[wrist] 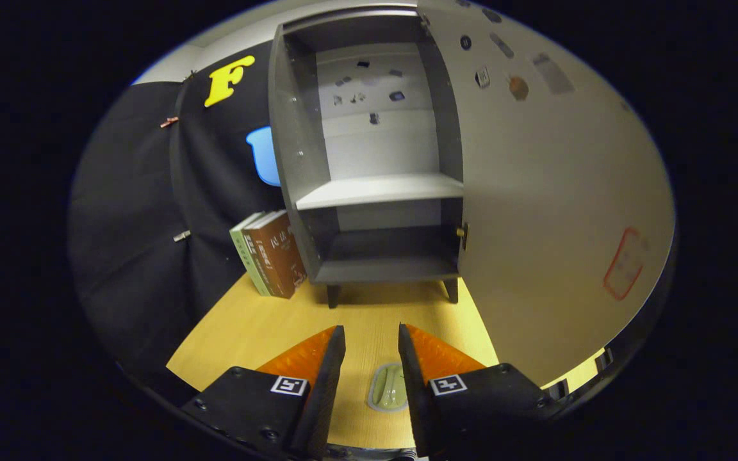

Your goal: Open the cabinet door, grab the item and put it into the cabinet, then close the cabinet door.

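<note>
The tongs (pixel 372 339) stood spread apart above the light wooden desk (pixel 247 326), gripping nothing. Between the two fingers, close to their base, a small pale grey-green oval item (pixel 388 387) lay flat on the desk, touched by neither finger. Beyond the fingertips, at the far side of the desk, stood the dark grey two-compartment cabinet (pixel 292 147) on short legs, its interior open to view. A light grey shelf (pixel 378 190) divided it into an upper and a lower compartment; both compartments held no objects, though small dark stickers marked the pale back panel of the upper one. The pale grey cabinet door (pixel 555 211), hinged at the cabinet's right edge, was swung wide toward the near right, carrying several small stickers and a red rectangular outline on its inner face. To the left of the cabinet, a brown book (pixel 277 255) and a green book (pixel 247 253) stood upright, leaning against its side, before the black cloth wall (pixel 132 211).
</note>
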Motion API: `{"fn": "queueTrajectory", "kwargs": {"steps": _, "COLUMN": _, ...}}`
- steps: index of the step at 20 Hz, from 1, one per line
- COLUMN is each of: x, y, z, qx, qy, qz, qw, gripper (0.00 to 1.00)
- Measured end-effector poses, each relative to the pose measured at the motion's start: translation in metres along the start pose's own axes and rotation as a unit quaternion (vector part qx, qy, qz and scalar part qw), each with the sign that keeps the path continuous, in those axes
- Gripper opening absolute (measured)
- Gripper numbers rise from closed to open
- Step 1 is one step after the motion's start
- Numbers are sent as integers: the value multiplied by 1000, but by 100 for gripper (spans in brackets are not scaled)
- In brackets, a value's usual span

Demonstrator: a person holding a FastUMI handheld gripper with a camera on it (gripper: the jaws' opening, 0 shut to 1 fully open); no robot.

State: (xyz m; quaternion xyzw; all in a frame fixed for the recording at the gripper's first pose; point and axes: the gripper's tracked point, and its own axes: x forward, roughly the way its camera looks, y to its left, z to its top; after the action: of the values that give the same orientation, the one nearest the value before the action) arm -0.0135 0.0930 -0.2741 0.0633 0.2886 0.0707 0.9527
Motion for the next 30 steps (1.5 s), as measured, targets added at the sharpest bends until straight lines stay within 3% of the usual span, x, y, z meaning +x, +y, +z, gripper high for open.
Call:
{"fn": "queueTrajectory", "kwargs": {"steps": 8, "x": 66, "y": -30, "z": -124, "qx": 2, "qy": 141, "qz": -35, "qw": 989, "gripper": 54}}
{"fn": "queueTrajectory", "kwargs": {"steps": 13, "x": 88, "y": -35, "z": -160, "qx": 8, "qy": 191, "qz": -35, "qw": 981, "gripper": 54}}
{"fn": "queueTrajectory", "kwargs": {"steps": 18, "x": 109, "y": -36, "z": -189, "qx": -33, "qy": 231, "qz": -36, "qw": 972, "gripper": 55}}
{"fn": "queueTrajectory", "kwargs": {"steps": 20, "x": 109, "y": -37, "z": -187, "qx": -33, "qy": 236, "qz": -46, "qw": 970, "gripper": 29}}
{"fn": "queueTrajectory", "kwargs": {"steps": 21, "x": 108, "y": -38, "z": -188, "qx": -34, "qy": 240, "qz": -46, "qw": 969, "gripper": 30}}
{"fn": "queueTrajectory", "kwargs": {"steps": 23, "x": 110, "y": -43, "z": -186, "qx": -38, "qy": 245, "qz": -48, "qw": 967, "gripper": 18}}
{"fn": "queueTrajectory", "kwargs": {"steps": 30, "x": 106, "y": -49, "z": -175, "qx": -56, "qy": 254, "qz": -47, "qw": 964, "gripper": 18}}
